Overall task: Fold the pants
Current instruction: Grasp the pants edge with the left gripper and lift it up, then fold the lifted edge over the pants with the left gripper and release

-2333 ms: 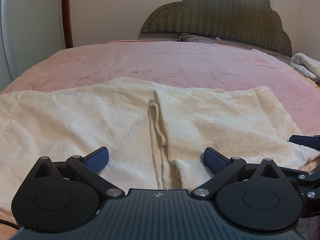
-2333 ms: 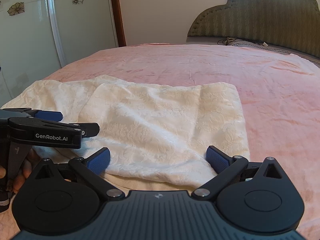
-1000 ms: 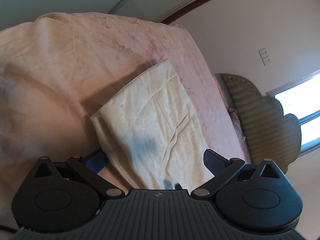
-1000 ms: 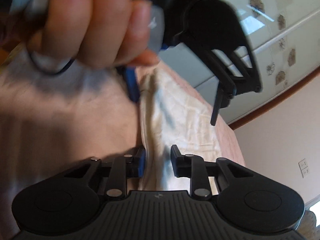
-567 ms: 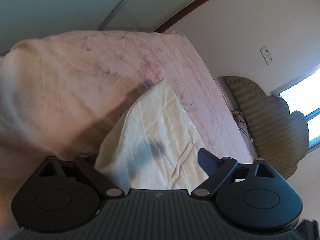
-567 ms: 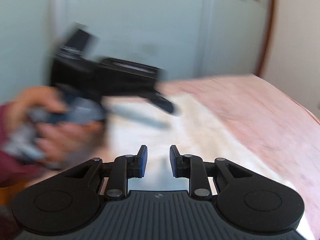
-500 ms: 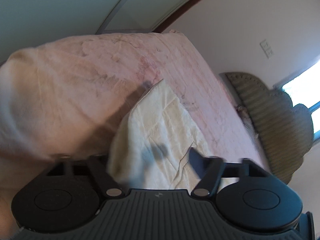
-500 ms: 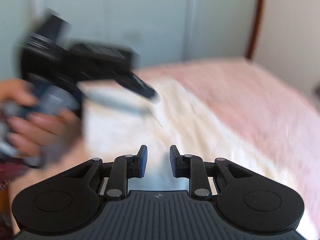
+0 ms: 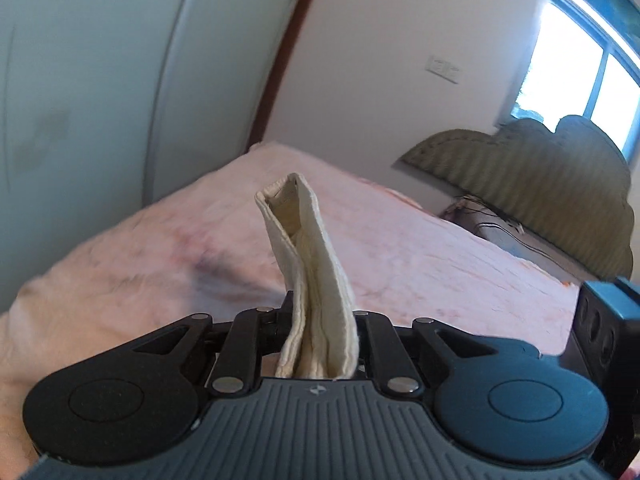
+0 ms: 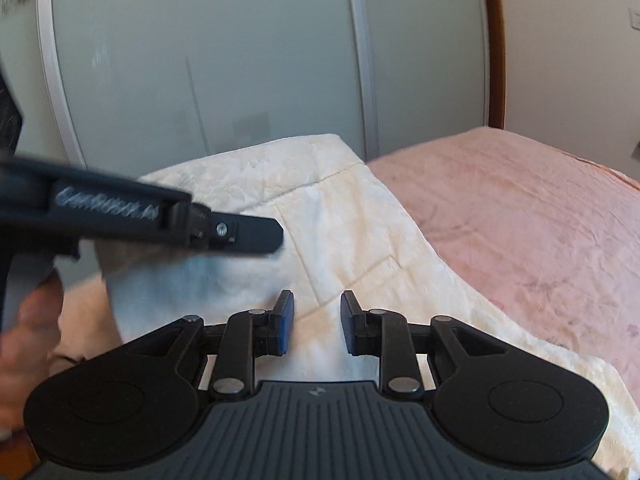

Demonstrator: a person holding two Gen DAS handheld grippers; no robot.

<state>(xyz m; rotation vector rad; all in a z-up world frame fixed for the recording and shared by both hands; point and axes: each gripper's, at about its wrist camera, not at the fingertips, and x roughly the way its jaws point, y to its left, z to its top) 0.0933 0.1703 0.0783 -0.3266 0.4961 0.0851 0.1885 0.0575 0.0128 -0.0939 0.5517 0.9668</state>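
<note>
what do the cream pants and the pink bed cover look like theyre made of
Pants: apparently a soft, matte woven or plush cloth with a faint embossed pattern and stitched seams; the left gripper, jaws closing, bunches a thick folded edge. Bed cover: probably fleece or velvet-like plush, with a fuzzy nap, soft creases and slight sheen.

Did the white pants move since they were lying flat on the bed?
Yes. The pants, closing left tool around them, now stand above the pink bed instead of lying flat.

cream pants [image 10: 352,216], pink bedspread [image 10: 520,208], blue tool pads [image 10: 285,322]
</note>
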